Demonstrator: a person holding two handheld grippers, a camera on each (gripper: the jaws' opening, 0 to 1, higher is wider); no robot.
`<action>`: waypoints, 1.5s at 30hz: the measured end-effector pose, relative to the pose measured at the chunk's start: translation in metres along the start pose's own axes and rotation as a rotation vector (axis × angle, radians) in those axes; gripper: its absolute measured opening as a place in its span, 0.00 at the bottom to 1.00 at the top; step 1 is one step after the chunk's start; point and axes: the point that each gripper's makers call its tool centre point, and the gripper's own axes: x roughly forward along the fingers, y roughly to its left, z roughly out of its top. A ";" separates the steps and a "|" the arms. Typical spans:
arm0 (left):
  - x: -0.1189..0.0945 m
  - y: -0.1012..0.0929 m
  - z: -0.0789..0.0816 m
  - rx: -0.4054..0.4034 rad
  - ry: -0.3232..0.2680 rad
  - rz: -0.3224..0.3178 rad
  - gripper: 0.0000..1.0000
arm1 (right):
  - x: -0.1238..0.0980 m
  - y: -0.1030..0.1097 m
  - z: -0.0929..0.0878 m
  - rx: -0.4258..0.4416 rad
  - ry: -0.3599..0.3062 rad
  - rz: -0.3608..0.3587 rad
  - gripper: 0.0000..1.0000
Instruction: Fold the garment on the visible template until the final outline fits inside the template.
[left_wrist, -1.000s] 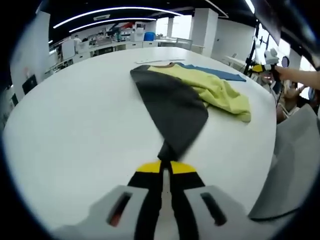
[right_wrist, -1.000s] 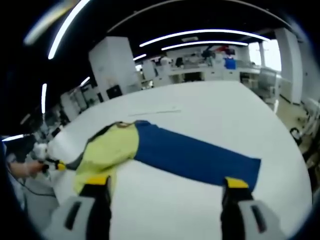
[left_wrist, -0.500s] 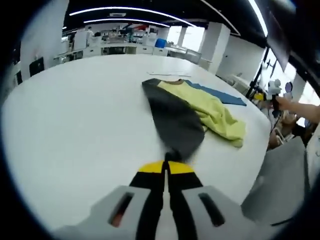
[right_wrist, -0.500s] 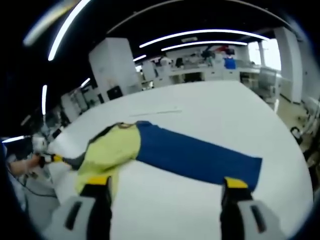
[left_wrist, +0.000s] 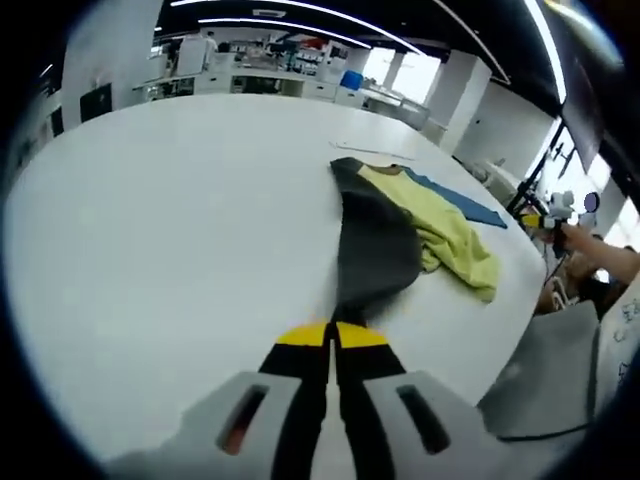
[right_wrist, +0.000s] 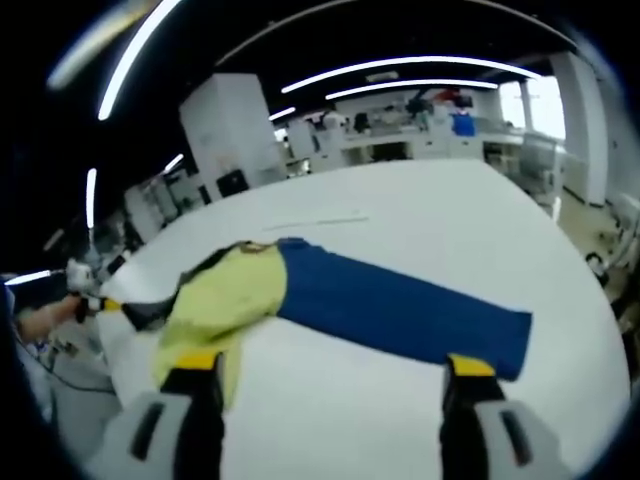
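Note:
The garment lies across the white round table (left_wrist: 150, 230). It has a yellow-green body (left_wrist: 445, 230), a blue part (left_wrist: 465, 205) and a dark grey part (left_wrist: 375, 245). My left gripper (left_wrist: 330, 332) is shut on the end of the dark grey part, which stretches away from its yellow tips. In the right gripper view the yellow-green body (right_wrist: 230, 295) and the long blue part (right_wrist: 400, 305) lie flat ahead of my right gripper (right_wrist: 332, 362). Its jaws stand wide open, above the table with nothing between them. A thin pale line (right_wrist: 315, 222) is marked on the table behind the garment.
A hand holds the left gripper (right_wrist: 95, 300) at the table's left edge in the right gripper view. The right gripper (left_wrist: 548, 215) shows off the table's right edge in the left gripper view. A grey shape (left_wrist: 555, 370) sits beyond that edge. Lab benches (right_wrist: 420, 130) line the back.
The left gripper has moved with the dark grey part still in it, and that part now looks narrower and more stretched. The right gripper has barely moved and stays open.

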 end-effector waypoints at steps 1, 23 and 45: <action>-0.001 0.004 -0.001 -0.002 0.010 0.006 0.00 | 0.000 -0.001 0.001 0.001 -0.001 0.000 0.91; 0.015 0.131 0.019 -0.118 0.099 0.180 0.00 | 0.000 0.001 -0.007 -0.052 0.054 -0.028 0.94; 0.046 0.224 0.057 -0.045 0.201 0.334 0.00 | 0.000 -0.002 -0.022 -0.030 0.102 -0.073 0.94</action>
